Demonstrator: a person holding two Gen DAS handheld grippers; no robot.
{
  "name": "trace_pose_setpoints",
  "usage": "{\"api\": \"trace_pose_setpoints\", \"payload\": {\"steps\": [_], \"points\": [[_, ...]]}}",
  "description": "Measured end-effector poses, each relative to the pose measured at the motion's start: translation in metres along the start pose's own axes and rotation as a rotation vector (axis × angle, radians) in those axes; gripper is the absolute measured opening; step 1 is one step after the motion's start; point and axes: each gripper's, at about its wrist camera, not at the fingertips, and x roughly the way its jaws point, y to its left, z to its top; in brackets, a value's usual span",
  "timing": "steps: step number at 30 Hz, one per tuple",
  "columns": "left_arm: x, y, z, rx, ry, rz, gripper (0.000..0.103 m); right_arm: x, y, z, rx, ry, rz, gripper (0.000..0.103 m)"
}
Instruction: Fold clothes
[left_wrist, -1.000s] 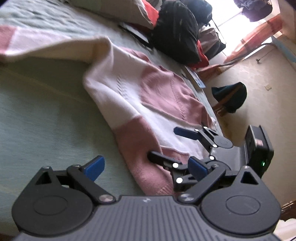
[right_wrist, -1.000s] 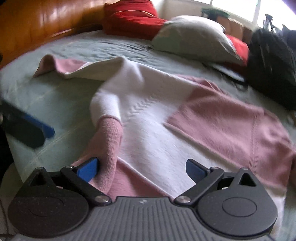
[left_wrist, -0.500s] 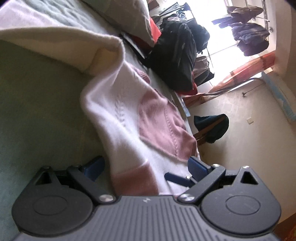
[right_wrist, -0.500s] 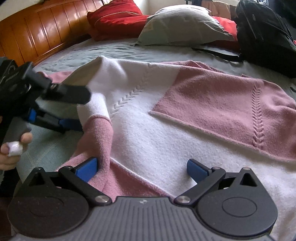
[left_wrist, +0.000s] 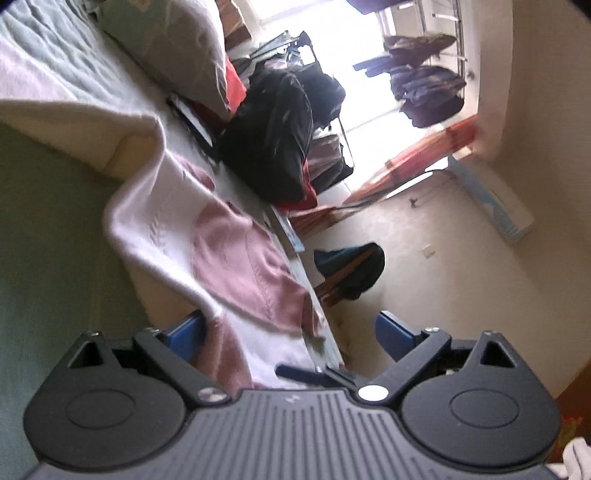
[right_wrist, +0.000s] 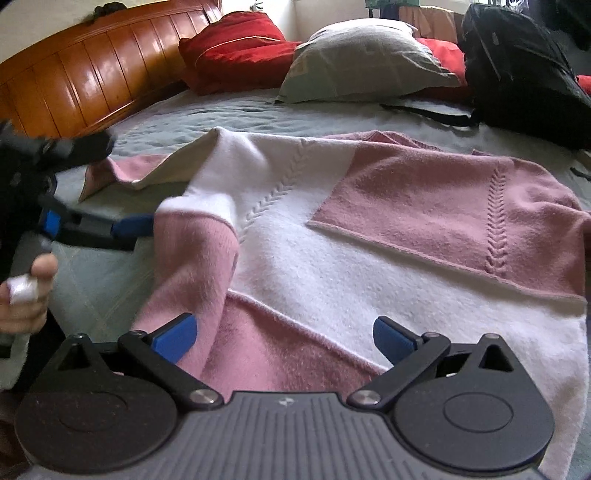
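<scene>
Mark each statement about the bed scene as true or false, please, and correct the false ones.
1. The pink and white knitted sweater lies on the grey-green bedspread. True.
2. The right gripper is shut on the sweater. False: its fingers are spread open, with the pink hem between them.
3. The black backpack sits on the wooden headboard. False: it sits on the bed beside the grey pillow.
4. The left gripper is open. True.

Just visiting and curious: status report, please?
Both grippers, left and right, open. Pink-and-white sweater spread on bed, sleeve part-folded. Backpack clear of it.
</scene>
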Motion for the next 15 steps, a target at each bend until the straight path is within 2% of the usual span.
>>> {"api": "trace_pose_setpoints", "payload": {"steps": [2,4,6,8,10,13,15], "points": [[0.011,0.009,-0.002,-0.032,0.036,0.035,0.096,-0.001,0.0,-0.001,0.005,0.002,-0.002,0.103],[0.019,0.015,-0.01,-0.056,0.055,0.036,0.095,-0.002,0.0,-0.004,0.008,0.008,-0.007,0.103],[0.022,0.015,-0.018,-0.05,0.048,0.019,0.094,-0.001,0.0,-0.007,0.008,0.018,-0.012,0.103],[0.019,0.016,-0.021,-0.045,0.022,0.025,0.087,0.001,-0.001,-0.01,0.011,0.031,-0.022,0.103],[0.015,0.018,-0.018,-0.068,-0.002,0.037,0.059,0.002,-0.003,-0.013,0.015,0.039,-0.032,0.103],[0.006,0.017,-0.011,-0.077,-0.045,0.064,0.037,0.0,-0.004,-0.015,0.022,0.035,-0.039,0.103],[0.002,0.013,-0.008,-0.054,-0.058,0.091,0.026,-0.003,-0.005,-0.016,0.026,0.03,-0.039,0.103]]}}
